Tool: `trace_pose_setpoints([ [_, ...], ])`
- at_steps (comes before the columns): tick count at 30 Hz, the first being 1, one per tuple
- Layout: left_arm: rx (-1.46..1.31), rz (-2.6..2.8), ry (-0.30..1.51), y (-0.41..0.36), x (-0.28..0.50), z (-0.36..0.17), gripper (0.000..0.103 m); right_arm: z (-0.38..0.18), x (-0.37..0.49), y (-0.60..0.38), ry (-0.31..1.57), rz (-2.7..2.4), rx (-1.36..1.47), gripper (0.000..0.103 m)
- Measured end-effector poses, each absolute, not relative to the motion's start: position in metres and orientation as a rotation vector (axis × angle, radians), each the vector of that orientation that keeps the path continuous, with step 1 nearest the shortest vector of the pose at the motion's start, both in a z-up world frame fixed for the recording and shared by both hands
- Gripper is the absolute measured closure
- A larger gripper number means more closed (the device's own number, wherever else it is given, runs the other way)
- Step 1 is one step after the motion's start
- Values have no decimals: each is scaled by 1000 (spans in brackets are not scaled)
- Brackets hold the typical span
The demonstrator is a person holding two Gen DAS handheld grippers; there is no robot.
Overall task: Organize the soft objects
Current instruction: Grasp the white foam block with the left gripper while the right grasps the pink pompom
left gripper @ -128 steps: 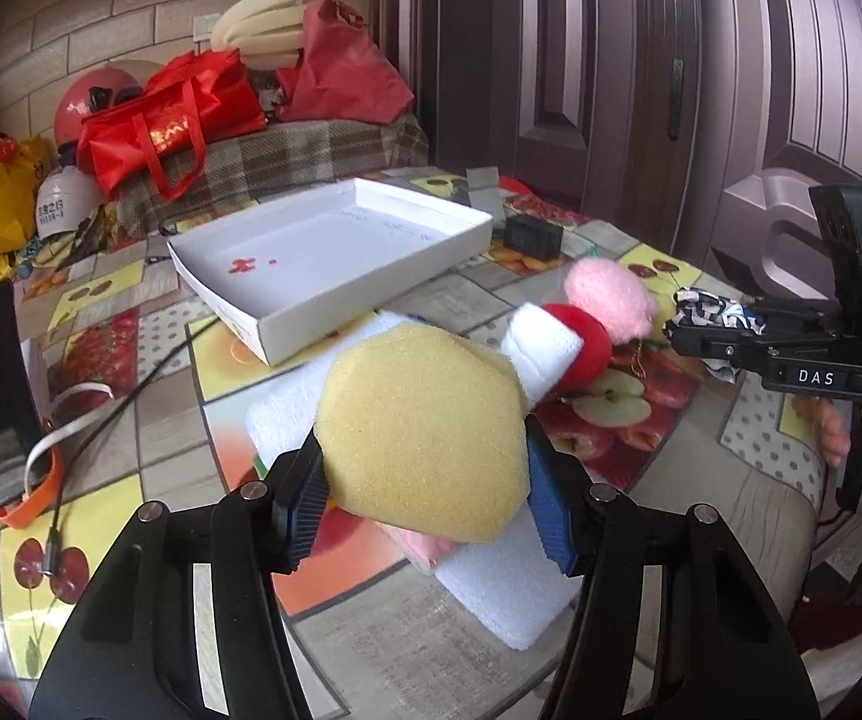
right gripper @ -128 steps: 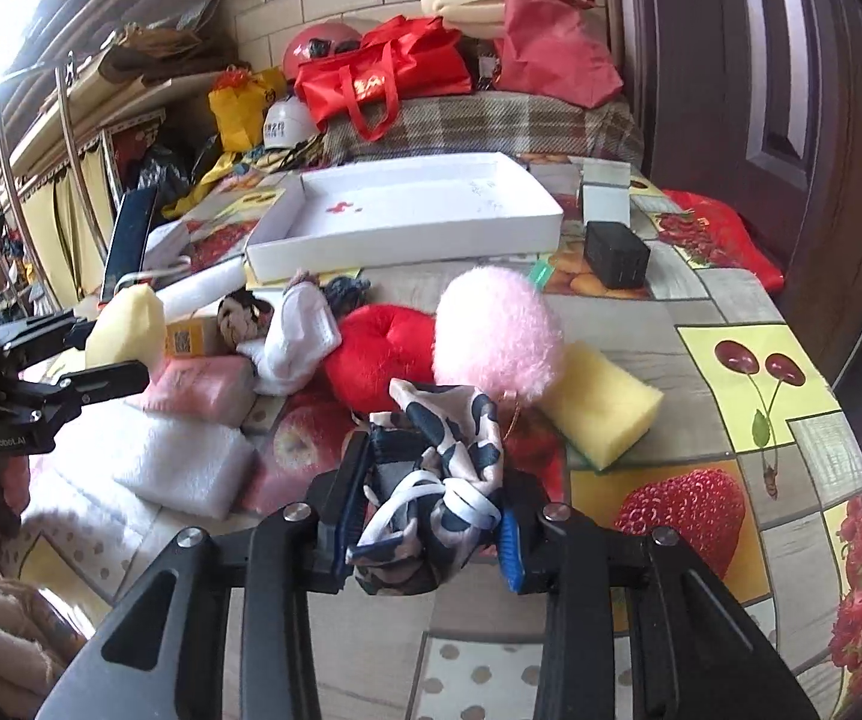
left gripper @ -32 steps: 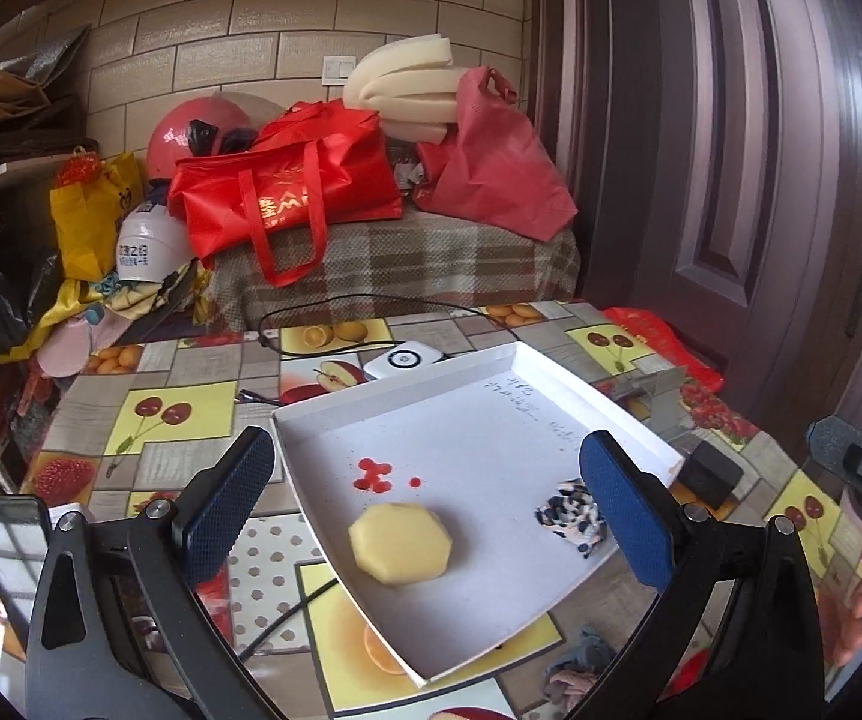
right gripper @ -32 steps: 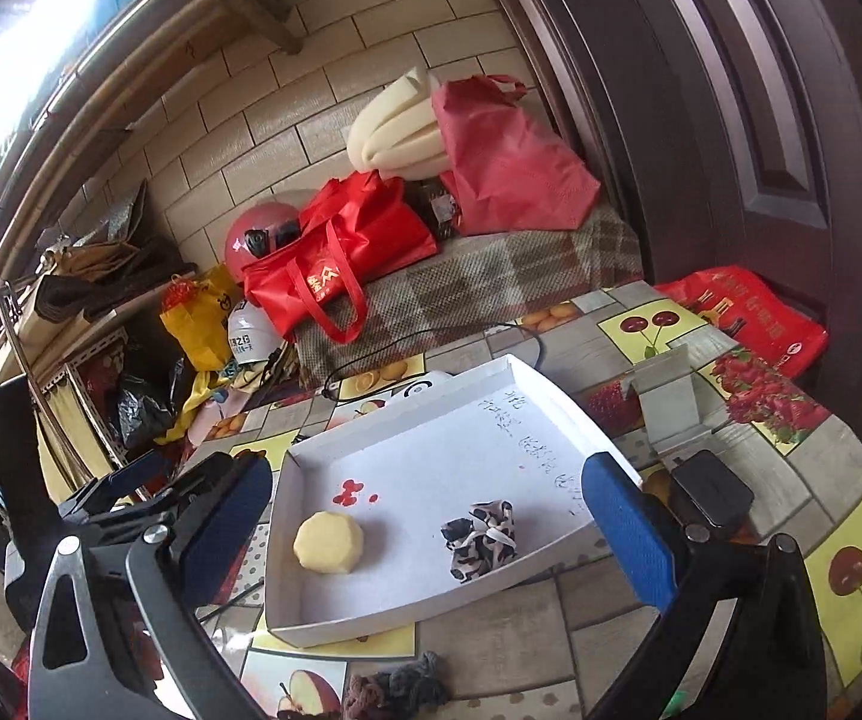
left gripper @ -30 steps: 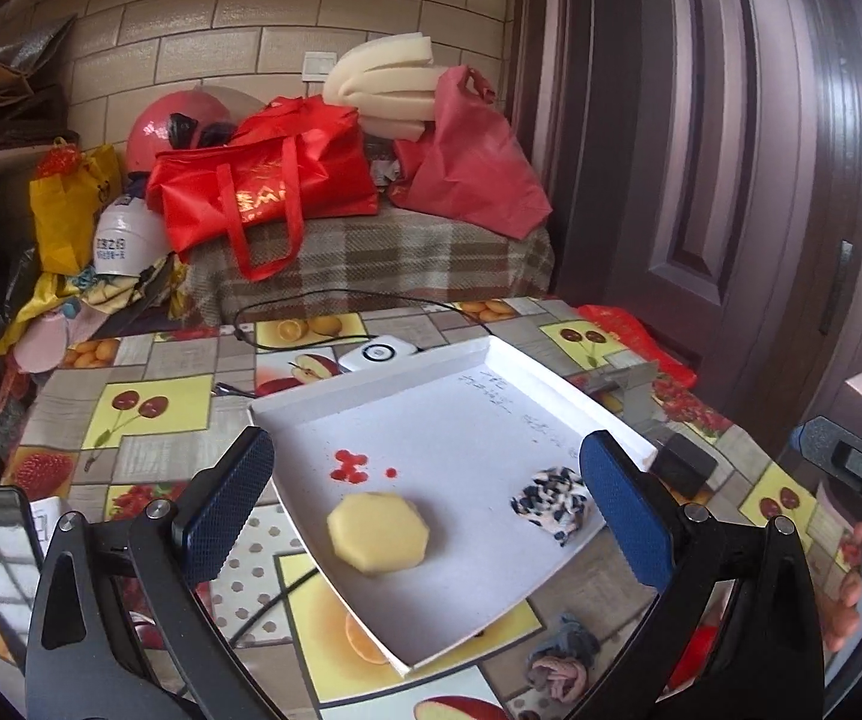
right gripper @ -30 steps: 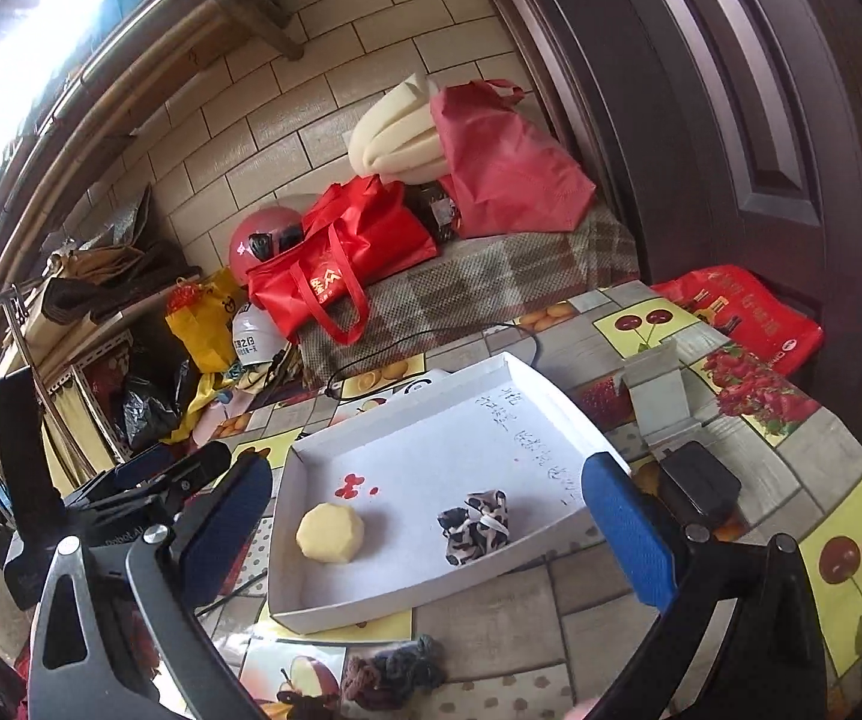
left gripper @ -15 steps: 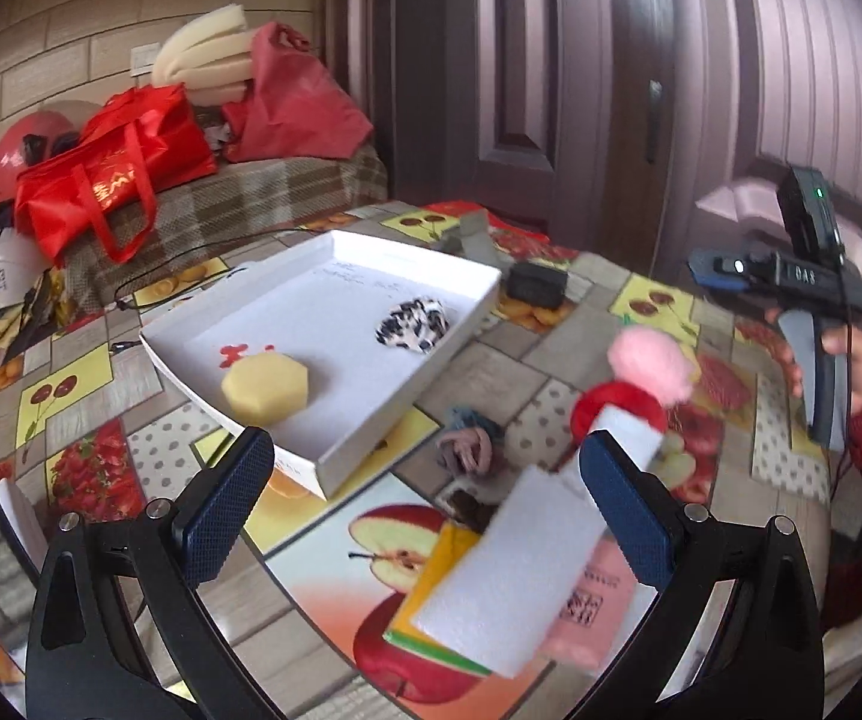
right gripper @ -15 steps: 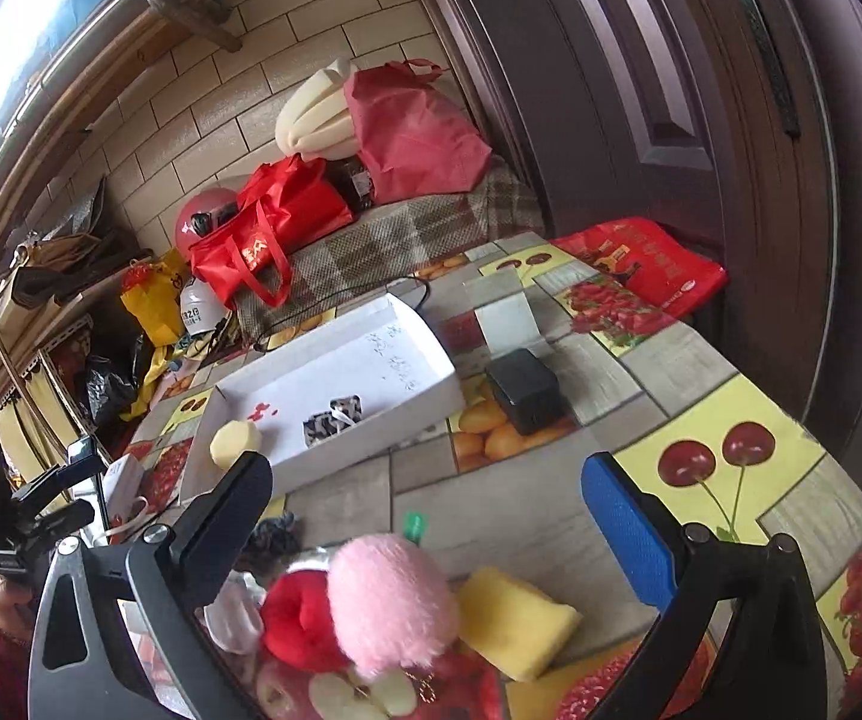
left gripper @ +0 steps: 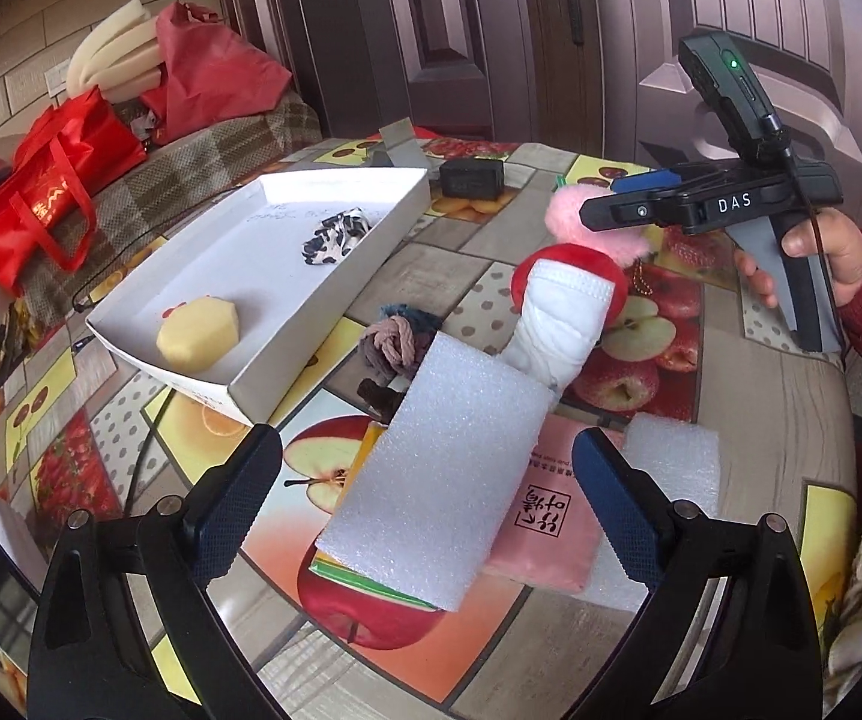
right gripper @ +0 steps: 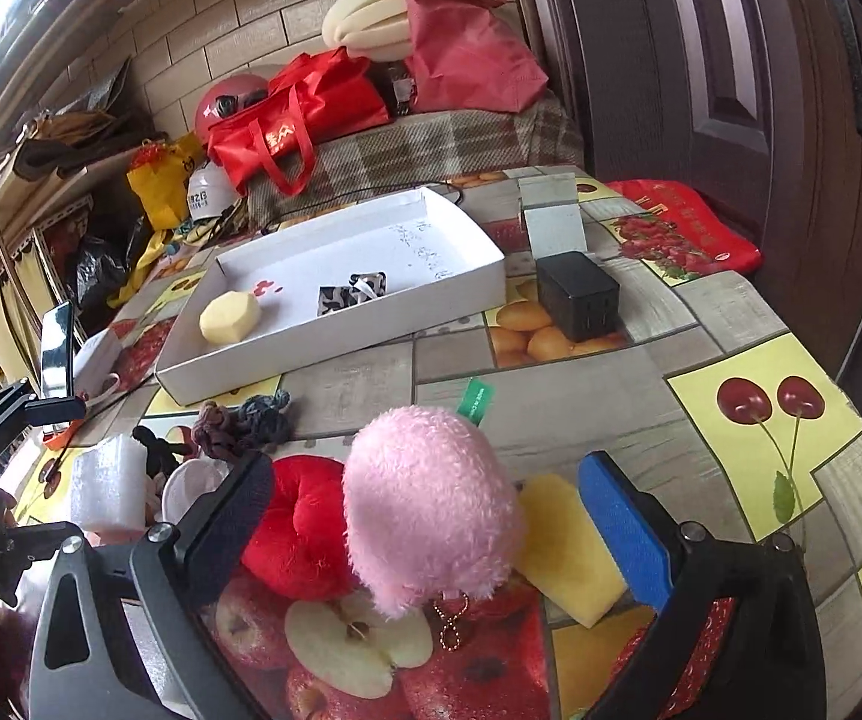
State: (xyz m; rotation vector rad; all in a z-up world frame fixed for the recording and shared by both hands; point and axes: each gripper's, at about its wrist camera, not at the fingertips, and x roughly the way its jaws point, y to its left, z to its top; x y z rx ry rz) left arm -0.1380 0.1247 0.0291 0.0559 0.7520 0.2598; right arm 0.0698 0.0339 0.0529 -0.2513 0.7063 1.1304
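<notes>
The fluffy pink plush ball (right gripper: 431,504) sat on the fruit-patterned tablecloth (right gripper: 731,324), touching a red plush cushion (right gripper: 299,534) and a yellow sponge block (right gripper: 569,546). The right gripper (right gripper: 437,522) straddled it with fingers spread, not touching. The left gripper (left gripper: 425,498) (fingers likewise spread) hovered over a white foam sheet (left gripper: 449,468) lying on a pink packet (left gripper: 545,534). The shallow white cardboard tray (right gripper: 335,354) held a yellow octagonal sponge (right gripper: 230,316) and a black-and-white patterned scrunchie (right gripper: 352,293). A black box (right gripper: 578,295) stood beside the tray.

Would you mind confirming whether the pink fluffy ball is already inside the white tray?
No, the pink fluffy ball sits on the tablecloth between the open right tool's fingers, apart from the white tray.
</notes>
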Motion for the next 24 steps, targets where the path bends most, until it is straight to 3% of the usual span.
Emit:
trace_pose_setpoints([
  [2, 58, 259, 778, 125, -134, 24, 10, 49, 70, 36, 719, 1121, -260, 4],
  [4, 52, 252, 800, 126, -132, 17, 15, 45, 71, 38, 737, 1116, -267, 12],
  [7, -10, 212, 816, 131, -129, 11, 34, 41, 71, 39, 751, 1111, -285, 27],
  [8, -28, 196, 813, 132, -130, 11, 43, 42, 70, 39, 750, 1115, -283, 35],
  [9, -21, 203, 808, 130, -131, 13, 45, 43, 70, 39, 747, 1119, -288, 51],
  [24, -75, 448, 557, 153, -144, 68, 47, 91, 77, 10, 617, 1127, -85, 54],
])
